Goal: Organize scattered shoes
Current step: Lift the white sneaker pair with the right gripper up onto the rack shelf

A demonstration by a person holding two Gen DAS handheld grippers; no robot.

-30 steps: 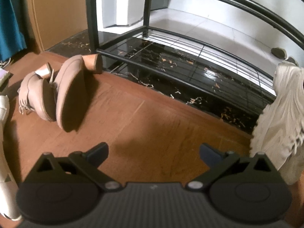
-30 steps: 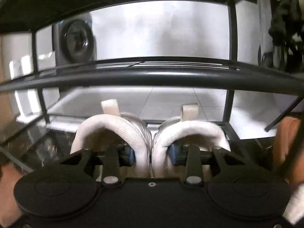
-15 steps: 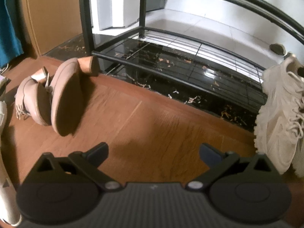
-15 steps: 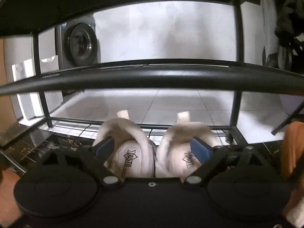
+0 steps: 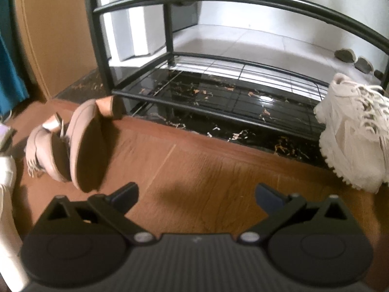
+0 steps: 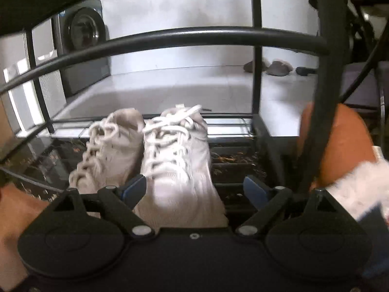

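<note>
A pair of white lace-up sneakers [image 6: 155, 150] stands side by side on the bottom shelf of the black metal shoe rack [image 6: 170, 40], toes pointing away. My right gripper [image 6: 194, 191] is open just behind their heels, holding nothing. In the left wrist view the same sneakers [image 5: 352, 131] sit at the right end of the rack [image 5: 218, 92]. A pair of tan heeled shoes [image 5: 73, 143] lies tipped on the wooden floor at the left, soles showing. My left gripper [image 5: 195, 196] is open and empty above the floor between them.
A white shoe [image 5: 7, 194] shows at the far left edge. Grey slippers [image 6: 269, 67] lie on the tiled floor behind the rack. A washing machine [image 6: 82, 48] stands at the back left. An orange shape [image 6: 340, 141] is right of the rack.
My right gripper opened, let go of the white sneakers on the bottom shelf and drew back. My left gripper stayed open and pulled back, widening its view.
</note>
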